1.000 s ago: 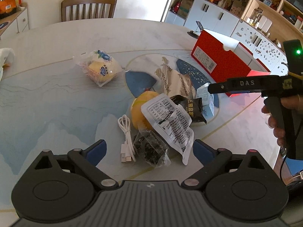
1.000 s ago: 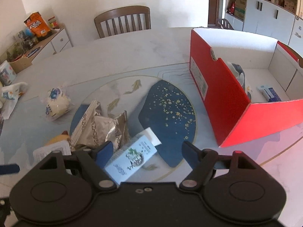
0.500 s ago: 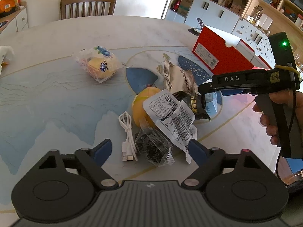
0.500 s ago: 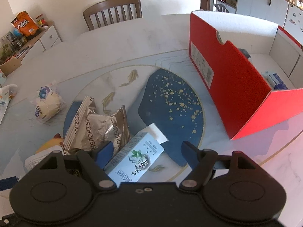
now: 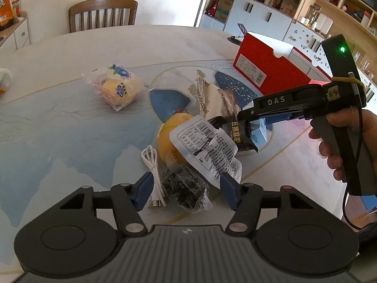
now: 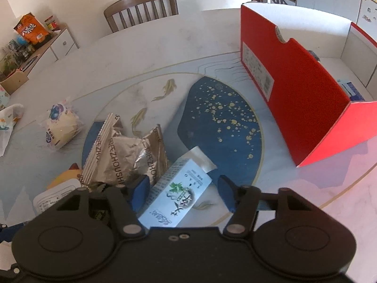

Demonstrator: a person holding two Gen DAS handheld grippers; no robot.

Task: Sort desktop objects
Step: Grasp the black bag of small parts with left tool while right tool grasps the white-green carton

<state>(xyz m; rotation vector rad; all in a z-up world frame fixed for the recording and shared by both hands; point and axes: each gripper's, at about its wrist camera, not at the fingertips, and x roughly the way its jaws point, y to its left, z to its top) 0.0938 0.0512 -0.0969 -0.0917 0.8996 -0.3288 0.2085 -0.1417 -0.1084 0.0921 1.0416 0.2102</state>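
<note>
Both tongs have just been closing — left tongs (image 5: pixel 185 192) straddle the dark packet (image 5: pixel 186 192) on the bench (image 5: pixel 70 122), right tongs (image 6: pixel 181 192) the light, stiff carton (image 6: pixel 175 200), neither visibly clamped — best gripped across its long sides.

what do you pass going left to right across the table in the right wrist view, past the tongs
bun in a clear wrapper → silver snack bags → pale blue carton → dark blue speckled patch → red box
</note>
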